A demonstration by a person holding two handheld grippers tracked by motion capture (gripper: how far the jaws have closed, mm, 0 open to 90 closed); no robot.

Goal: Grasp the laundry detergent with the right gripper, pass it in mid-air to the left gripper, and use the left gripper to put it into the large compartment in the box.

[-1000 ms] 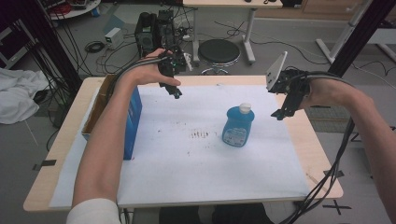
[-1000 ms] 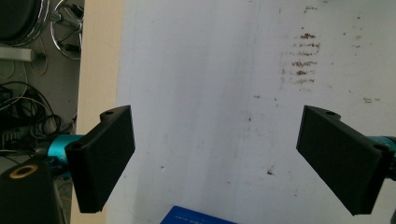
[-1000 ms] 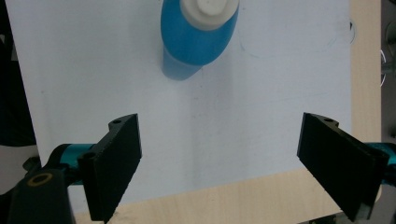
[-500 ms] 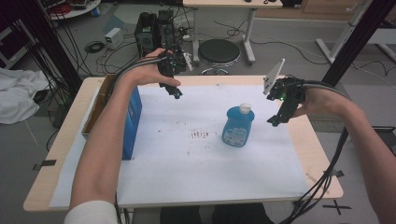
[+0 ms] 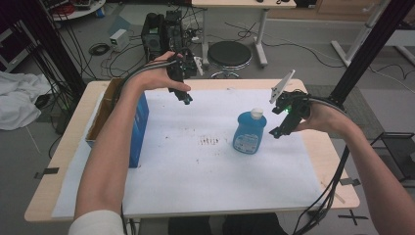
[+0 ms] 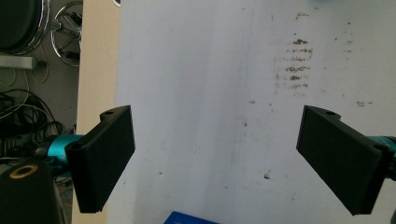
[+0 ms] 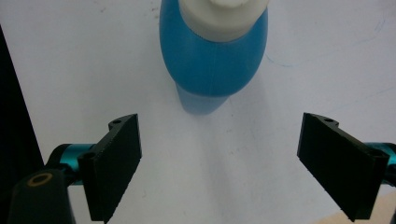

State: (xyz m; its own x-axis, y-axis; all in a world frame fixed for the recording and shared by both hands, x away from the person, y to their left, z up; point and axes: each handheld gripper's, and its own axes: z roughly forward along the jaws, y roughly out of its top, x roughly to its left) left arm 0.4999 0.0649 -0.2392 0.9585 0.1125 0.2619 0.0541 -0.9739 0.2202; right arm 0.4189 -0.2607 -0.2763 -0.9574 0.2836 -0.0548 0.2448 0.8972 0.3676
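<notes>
Bottle (image 5: 249, 133), blue with a white cap (image 5: 256, 114), is stood upright on the white sheet (image 5: 205, 176), right of the middle and near the brown specks (image 5: 210, 141). The right gripper (image 5: 283, 125) is held just beside it on its right, slightly above the sheet, with the jaws spread wide and nothing between them. In the right gripper view the bottle (image 7: 214, 56) is seen ahead of the jaws and a little left of their midline.

The step in hand is judged to be the approach for a grasp. It is done well if the gripper is first centred on the bottle, so that both pads meet the body at once; otherwise the bottle may be pushed aside or tipped. The broad blue body below the cap is the better place to be gripped, since the shoulder narrows and the smooth plastic may slip upward. The jaws should be kept level and closed only when the bottle is well between them.

The left gripper (image 5: 181, 87) is held over the far edge of the sheet, well apart from the bottle, jaws likewise spread and empty. A blue box (image 5: 140, 128) is stood at the table's (image 5: 73, 147) left side.
</notes>
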